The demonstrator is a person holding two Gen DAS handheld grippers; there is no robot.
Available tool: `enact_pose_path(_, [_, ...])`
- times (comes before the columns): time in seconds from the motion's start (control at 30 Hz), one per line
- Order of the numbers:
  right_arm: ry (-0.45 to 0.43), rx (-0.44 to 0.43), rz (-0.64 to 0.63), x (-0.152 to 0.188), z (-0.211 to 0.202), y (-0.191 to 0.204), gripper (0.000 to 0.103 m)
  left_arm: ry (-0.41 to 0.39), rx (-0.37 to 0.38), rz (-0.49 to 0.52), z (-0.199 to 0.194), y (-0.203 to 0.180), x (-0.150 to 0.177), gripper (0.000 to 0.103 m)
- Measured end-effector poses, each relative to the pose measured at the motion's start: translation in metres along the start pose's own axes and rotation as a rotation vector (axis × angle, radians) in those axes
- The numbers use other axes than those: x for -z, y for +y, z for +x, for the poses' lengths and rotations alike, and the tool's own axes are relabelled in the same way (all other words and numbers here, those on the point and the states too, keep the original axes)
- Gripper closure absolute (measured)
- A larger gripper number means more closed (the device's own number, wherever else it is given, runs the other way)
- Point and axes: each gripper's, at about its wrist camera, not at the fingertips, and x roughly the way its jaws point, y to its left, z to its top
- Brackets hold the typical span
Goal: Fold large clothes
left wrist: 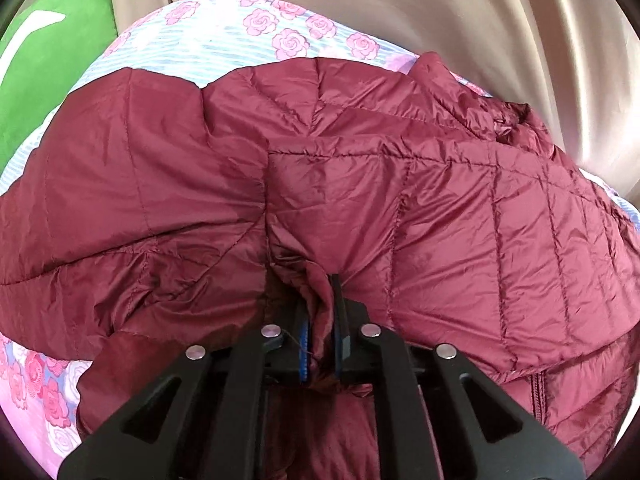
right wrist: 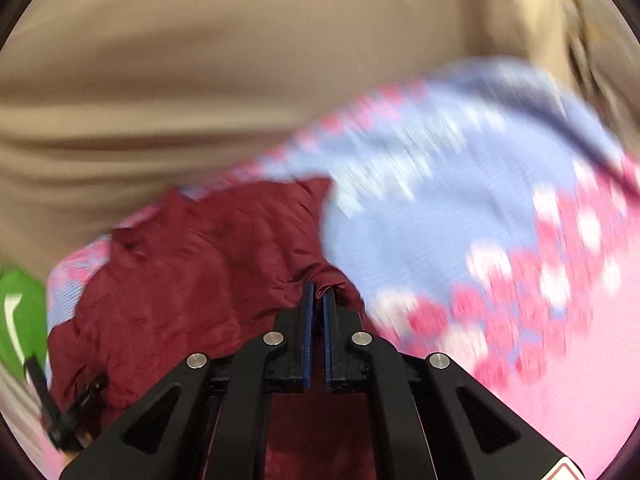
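Observation:
A maroon quilted puffer jacket lies spread on a floral bedsheet. My left gripper is shut on a bunched fold of the jacket near its lower edge, with fabric pinched between the blue pads. In the right wrist view, which is motion-blurred, the jacket lies to the left, and my right gripper is nearly closed on a thin edge of the jacket at its tips. The left gripper shows at the far lower left of the right wrist view.
A green cushion lies at the far left, also seen in the right wrist view. A beige curtain hangs behind the bed. The pink and blue sheet spreads to the right of the jacket.

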Motion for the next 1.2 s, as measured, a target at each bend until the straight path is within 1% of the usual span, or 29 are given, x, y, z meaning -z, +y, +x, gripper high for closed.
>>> enact_pose_path(0.03, [0.083,0.008,0.055,0.004,0.013,-0.012,0.102,0.0,-0.001,0.002,0.0,0.0,0.0,0.094])
enact_pose_path(0.07, [0.136,0.015,0.1,0.009,0.022,-0.025,0.102,0.0,0.0,0.001,0.001,-0.001,0.0,0.094])
enact_pose_path(0.1, [0.152,0.072,0.125,0.014,0.027,-0.04,0.101,0.001,0.003,-0.003,0.002,-0.001,0.0,0.094])
enact_pose_path(0.13, [0.128,0.149,0.118,0.018,0.027,-0.054,0.099,0.0,0.005,-0.005,0.003,-0.003,0.0,0.094])
enact_pose_path(0.17, [0.108,0.183,0.12,0.019,0.024,-0.062,0.097,0.0,0.007,-0.006,0.003,-0.002,-0.001,0.094])
enact_pose_path(0.2, [0.079,0.183,0.152,0.019,0.016,-0.076,0.095,0.0,0.006,-0.005,0.003,-0.002,0.0,0.094])
enact_pose_path(0.23, [0.063,0.148,0.171,0.018,0.009,-0.081,0.095,-0.001,0.003,0.0,0.003,-0.002,0.0,0.094])
enact_pose_path(0.27, [0.043,0.095,0.17,0.015,0.001,-0.08,0.095,-0.001,0.003,0.002,0.003,-0.002,0.0,0.095])
enact_pose_path(0.3, [0.024,0.061,0.132,0.011,-0.006,-0.071,0.094,-0.001,0.0,0.005,0.003,-0.002,0.0,0.095])
enact_pose_path(0.37, [-0.011,0.012,-0.021,0.006,-0.016,-0.034,0.091,-0.002,-0.006,0.011,0.003,-0.003,0.0,0.095])
enact_pose_path(0.43, [0.0,-0.035,-0.157,0.006,-0.008,0.005,0.091,-0.002,-0.006,0.01,0.003,-0.004,0.0,0.095])
enact_pose_path(0.5, [0.038,-0.067,-0.233,0.009,0.016,0.031,0.092,-0.002,-0.002,0.007,0.004,-0.003,0.0,0.094])
enact_pose_path(0.53, [0.064,-0.053,-0.267,0.01,0.035,0.04,0.094,-0.002,0.0,0.004,0.003,-0.003,0.0,0.094])
enact_pose_path(0.57, [0.061,-0.013,-0.28,0.012,0.048,0.04,0.102,-0.002,0.003,0.001,0.003,-0.002,0.0,0.094])
enact_pose_path(0.6, [0.057,0.035,-0.284,0.011,0.063,0.035,0.103,-0.002,0.007,0.0,0.003,-0.002,0.0,0.089])
enact_pose_path(0.63, [0.067,0.072,-0.258,0.01,0.078,0.022,0.103,-0.001,0.018,0.002,0.003,-0.002,0.0,0.086])
enact_pose_path(0.67, [0.074,0.112,-0.222,0.008,0.085,0.012,0.103,-0.002,0.026,0.012,0.003,-0.003,0.0,0.08])
enact_pose_path(0.7, [0.071,0.129,-0.186,0.007,0.087,0.005,0.103,-0.001,0.02,0.029,0.004,-0.006,0.0,0.079])
enact_pose_path(0.77, [0.068,0.106,-0.149,0.006,0.075,0.001,0.101,0.0,0.005,0.041,0.004,-0.009,0.0,0.079])
enact_pose_path(0.8, [0.056,0.081,-0.153,0.007,0.065,0.003,0.099,0.0,0.004,0.042,0.004,-0.009,0.0,0.079])
enact_pose_path(0.87, [0.016,0.05,-0.189,0.011,0.049,0.009,0.099,0.0,0.007,0.039,0.005,-0.009,0.0,0.079])
enact_pose_path(0.9, [0.006,0.057,-0.206,0.013,0.047,0.009,0.098,0.0,0.008,0.038,0.006,-0.01,0.0,0.079])
enact_pose_path(0.97, [0.068,0.151,-0.249,0.017,0.07,0.006,0.098,0.0,0.011,0.036,0.006,-0.01,0.0,0.078])
enact_pose_path(1.0, [0.083,0.159,-0.251,0.02,0.078,-0.001,0.099,-0.001,0.017,0.035,0.006,-0.01,0.0,0.077])
enact_pose_path(1.03, [0.064,0.169,-0.25,0.021,0.074,-0.001,0.099,-0.002,0.021,0.029,0.007,-0.009,0.0,0.077])
enact_pose_path(1.1, [0.073,0.184,-0.225,0.02,0.065,0.001,0.095,-0.012,0.032,-0.005,0.003,-0.003,0.002,0.077])
enact_pose_path(1.13, [0.068,0.166,-0.225,0.022,0.055,0.005,0.095,-0.025,0.043,-0.047,-0.004,0.008,0.005,0.077])
enact_pose_path(1.17, [0.054,0.147,-0.238,0.026,0.044,0.009,0.095,-0.029,0.073,-0.101,-0.012,0.022,0.008,0.076])
enact_pose_path(1.2, [0.039,0.133,-0.262,0.032,0.03,0.017,0.091,-0.026,0.106,-0.153,-0.02,0.036,0.011,0.075])
